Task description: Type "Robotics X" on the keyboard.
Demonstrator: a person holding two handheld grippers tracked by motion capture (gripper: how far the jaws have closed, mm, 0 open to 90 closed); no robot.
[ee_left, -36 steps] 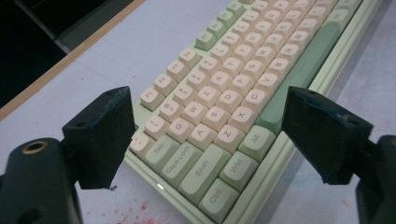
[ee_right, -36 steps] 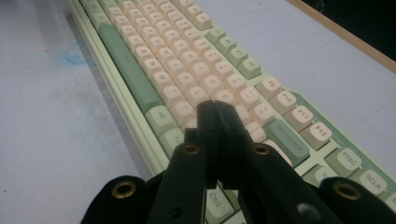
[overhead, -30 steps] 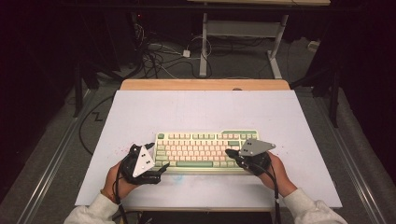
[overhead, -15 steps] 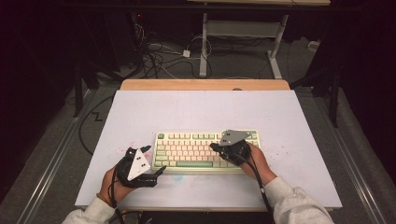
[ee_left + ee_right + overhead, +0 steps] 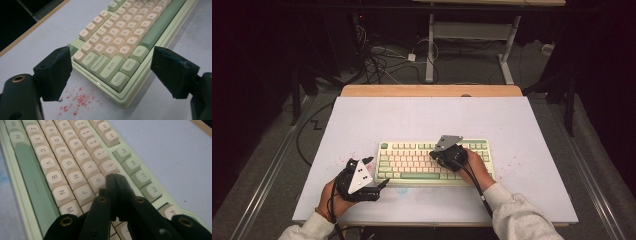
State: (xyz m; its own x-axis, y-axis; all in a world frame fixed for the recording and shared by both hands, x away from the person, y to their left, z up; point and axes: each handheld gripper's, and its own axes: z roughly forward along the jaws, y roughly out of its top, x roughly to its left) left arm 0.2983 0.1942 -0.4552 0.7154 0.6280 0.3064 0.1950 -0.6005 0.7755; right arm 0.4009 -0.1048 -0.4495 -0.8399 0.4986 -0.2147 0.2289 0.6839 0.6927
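A pale green keyboard (image 5: 412, 162) with cream keys lies on the white table top (image 5: 422, 117), near the front. My left gripper (image 5: 377, 171) rests at the keyboard's left front corner, jaws wide open. In the left gripper view that corner of the keyboard (image 5: 117, 62) sits between the spread jaws of the left gripper (image 5: 111, 53), untouched. My right gripper (image 5: 433, 154) hovers over the keyboard's middle, pointing left. In the right gripper view its jaws are shut together, the right gripper (image 5: 115, 177) just above the U key of the keyboard (image 5: 62, 162), holding nothing.
Red specks (image 5: 75, 102) dot the table by the keyboard's left corner. A wooden strip (image 5: 432, 91) borders the far edge of the table. Behind it are floor cables (image 5: 382, 60) and a metal desk frame (image 5: 430, 50). The table top is open beyond the keyboard.
My right gripper has slid left from the keyboard's right end to over its middle keys, still shut. The left gripper has stayed where it was.
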